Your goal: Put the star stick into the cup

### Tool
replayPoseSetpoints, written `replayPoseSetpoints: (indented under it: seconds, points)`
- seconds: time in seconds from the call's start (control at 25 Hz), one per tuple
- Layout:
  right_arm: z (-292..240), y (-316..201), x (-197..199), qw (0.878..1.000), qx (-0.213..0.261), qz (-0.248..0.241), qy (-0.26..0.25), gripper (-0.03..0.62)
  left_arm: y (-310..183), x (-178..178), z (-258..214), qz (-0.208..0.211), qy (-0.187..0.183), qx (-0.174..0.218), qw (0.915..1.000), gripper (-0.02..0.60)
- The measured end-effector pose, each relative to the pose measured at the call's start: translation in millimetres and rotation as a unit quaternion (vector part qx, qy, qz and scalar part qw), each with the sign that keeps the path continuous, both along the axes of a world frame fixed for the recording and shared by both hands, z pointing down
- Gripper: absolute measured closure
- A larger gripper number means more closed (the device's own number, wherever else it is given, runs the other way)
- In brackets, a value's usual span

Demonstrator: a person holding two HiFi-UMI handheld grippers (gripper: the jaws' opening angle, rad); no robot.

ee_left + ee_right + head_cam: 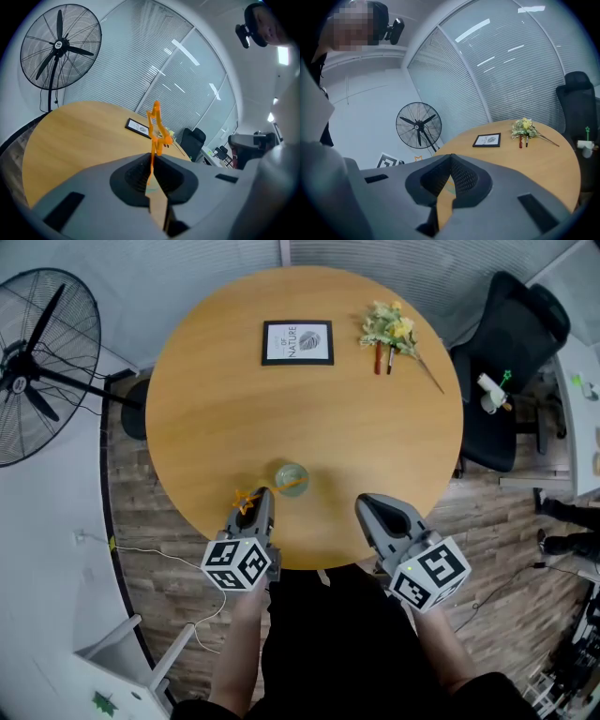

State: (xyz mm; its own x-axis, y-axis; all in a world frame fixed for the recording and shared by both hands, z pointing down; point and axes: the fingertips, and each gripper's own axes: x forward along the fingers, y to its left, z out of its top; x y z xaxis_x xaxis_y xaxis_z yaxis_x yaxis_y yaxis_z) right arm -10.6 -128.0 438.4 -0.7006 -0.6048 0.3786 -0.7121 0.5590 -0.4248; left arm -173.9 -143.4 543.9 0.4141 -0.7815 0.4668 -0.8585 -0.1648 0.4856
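- Your left claw (pixel 152 158) clamps the star stick (pixel 156 126), just beside the cup (pixel 292 478) on the counter (pixel 225 418).
- Your right claw (pixel 450 158) is closed, holding nothing.
- The frame (pixel 297 342) reads "OF NATURE".

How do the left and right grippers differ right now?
The left gripper has its jaws shut on the star stick; the right gripper has its jaws shut on nothing. The left gripper's tip sits close beside the cup; the right gripper is farther off, on the cup's other side. Both are at the table's near edge.
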Motion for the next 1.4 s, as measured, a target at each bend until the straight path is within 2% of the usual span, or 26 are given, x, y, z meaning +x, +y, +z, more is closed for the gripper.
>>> replayPoseSetpoints:
  seconds: [0.44, 1.0, 1.4]
  points:
    - [2.5, -3.9, -0.5, 1.000, -0.004, 0.001, 0.002, 0.585, -3.4, 5.8, 14.4, 0.013, -0.011, -0.014, 0.9998, 0.566]
    - [3.7, 0.4, 2.0, 1.000, -0.005, 0.005, 0.003, 0.585, -1.5, 8.2, 24.2, 0.013, -0.016, -0.019, 0.9996, 0.567]
    - [1.5, 3.7, 1.9, 1.000, -0.003, 0.004, 0.002, 0.585, 4.9, 6.0, 32.4, 0.016, -0.026, -0.036, 0.9989, 0.566]
